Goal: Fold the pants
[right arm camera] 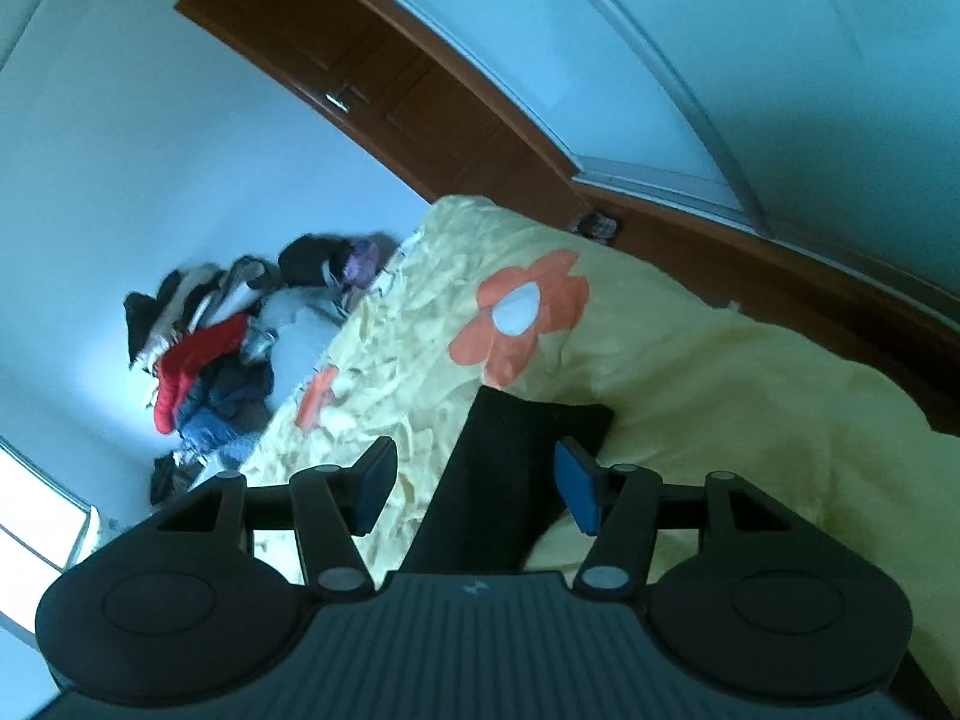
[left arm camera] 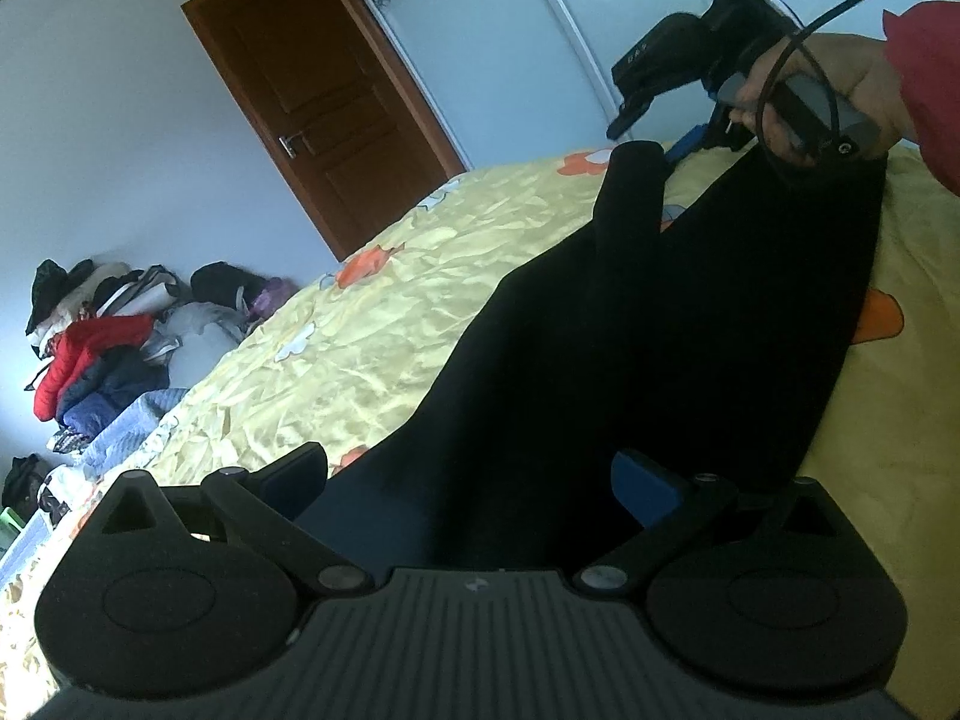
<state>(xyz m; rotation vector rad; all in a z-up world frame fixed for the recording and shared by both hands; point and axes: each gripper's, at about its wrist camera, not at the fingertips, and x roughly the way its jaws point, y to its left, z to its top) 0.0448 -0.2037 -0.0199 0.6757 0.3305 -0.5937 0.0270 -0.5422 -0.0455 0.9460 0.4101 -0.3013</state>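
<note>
Black pants [left arm camera: 660, 330] lie stretched along a yellow bedsheet [left arm camera: 372, 336] with orange flowers. My left gripper [left arm camera: 474, 486] is open at their near end. The cloth lies between its wide-set jaws, and a strip of sheet shows beside the left pad. At the far end, a hand in a red sleeve [left arm camera: 924, 90] holds my right gripper [left arm camera: 657, 138] just over a raised fold of the pants. In the right wrist view that gripper [right arm camera: 477, 492] is open. The pants' end [right arm camera: 510, 468] lies between the pads, with sheet [right arm camera: 720, 396] visible left of the cloth.
A pile of clothes [left arm camera: 108, 336] [right arm camera: 210, 348] lies by the wall beyond the bed. A brown door [left arm camera: 324, 102] and white wardrobe panels [left arm camera: 492, 48] stand behind. A black cable [left arm camera: 798, 96] loops around the right hand. Bare sheet spreads left of the pants.
</note>
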